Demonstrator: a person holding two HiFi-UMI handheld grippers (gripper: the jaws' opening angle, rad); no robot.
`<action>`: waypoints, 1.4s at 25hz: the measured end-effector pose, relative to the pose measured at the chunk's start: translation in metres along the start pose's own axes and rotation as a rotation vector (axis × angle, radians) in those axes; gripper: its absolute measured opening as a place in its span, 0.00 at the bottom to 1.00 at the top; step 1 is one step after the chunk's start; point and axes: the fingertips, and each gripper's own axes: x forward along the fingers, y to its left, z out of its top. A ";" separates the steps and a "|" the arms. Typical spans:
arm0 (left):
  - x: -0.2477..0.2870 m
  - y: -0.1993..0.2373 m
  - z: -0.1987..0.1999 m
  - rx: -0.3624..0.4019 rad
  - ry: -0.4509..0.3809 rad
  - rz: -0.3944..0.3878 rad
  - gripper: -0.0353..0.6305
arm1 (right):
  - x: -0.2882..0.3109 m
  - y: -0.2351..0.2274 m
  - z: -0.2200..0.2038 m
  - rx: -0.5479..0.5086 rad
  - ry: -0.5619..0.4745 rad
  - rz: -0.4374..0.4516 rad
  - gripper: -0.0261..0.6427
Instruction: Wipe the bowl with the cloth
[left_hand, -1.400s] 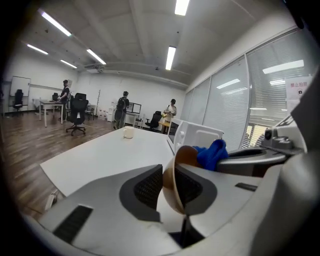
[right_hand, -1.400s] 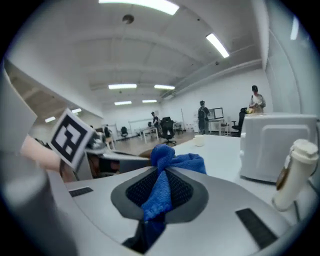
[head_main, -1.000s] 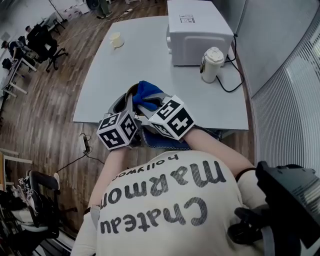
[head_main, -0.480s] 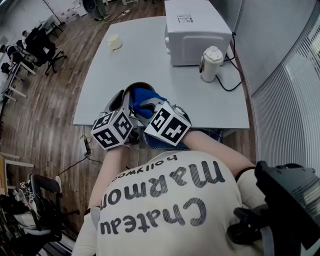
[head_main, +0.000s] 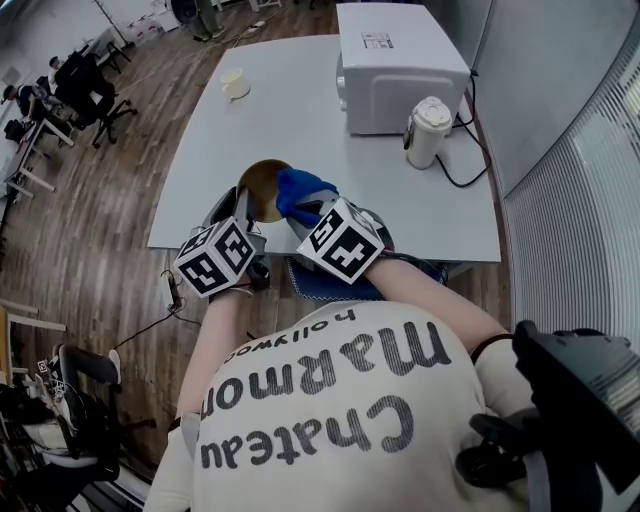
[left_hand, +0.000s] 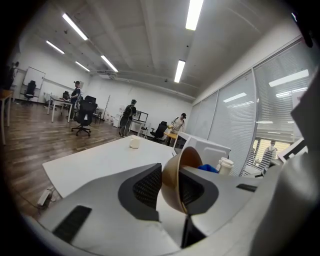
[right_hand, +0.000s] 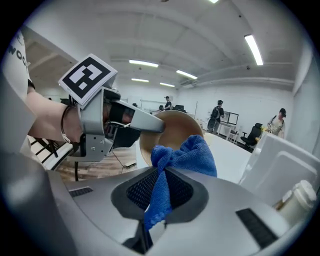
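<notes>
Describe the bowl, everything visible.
The bowl is round, smooth, tan-brown and wood-like, and looks empty. It is held up, tipped on its side, its mouth toward the blue cloth. The left hand-held gripper clamps its wall, one jaw inside, one outside. The cloth, pinched in the right hand-held gripper, sits at its mouth; contact is unclear.

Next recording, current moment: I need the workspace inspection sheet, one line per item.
Surface: pale grey table; loose things stand only on its far half.
Job's things: brown bowl held up on its side near the table's front edge; blue cloth bunched at its opening.
Clutter: white appliance, white lidded jug, small cup.
Grippers: left gripper shut on the bowl's wall; right gripper shut on the cloth.
Cables: black cable beside the jug; floor cable below the table's edge.
Surroundings: wooden floor, office chairs, blinds at right.
</notes>
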 end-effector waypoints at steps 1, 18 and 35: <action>0.001 0.000 -0.002 0.005 0.005 -0.004 0.17 | 0.000 -0.005 -0.002 0.005 0.007 -0.017 0.10; 0.018 -0.033 -0.059 0.057 0.247 -0.166 0.16 | -0.027 -0.063 -0.024 0.092 -0.001 -0.192 0.10; 0.101 -0.089 -0.173 -0.427 0.389 0.085 0.08 | -0.152 -0.140 -0.081 0.317 -0.374 -0.116 0.10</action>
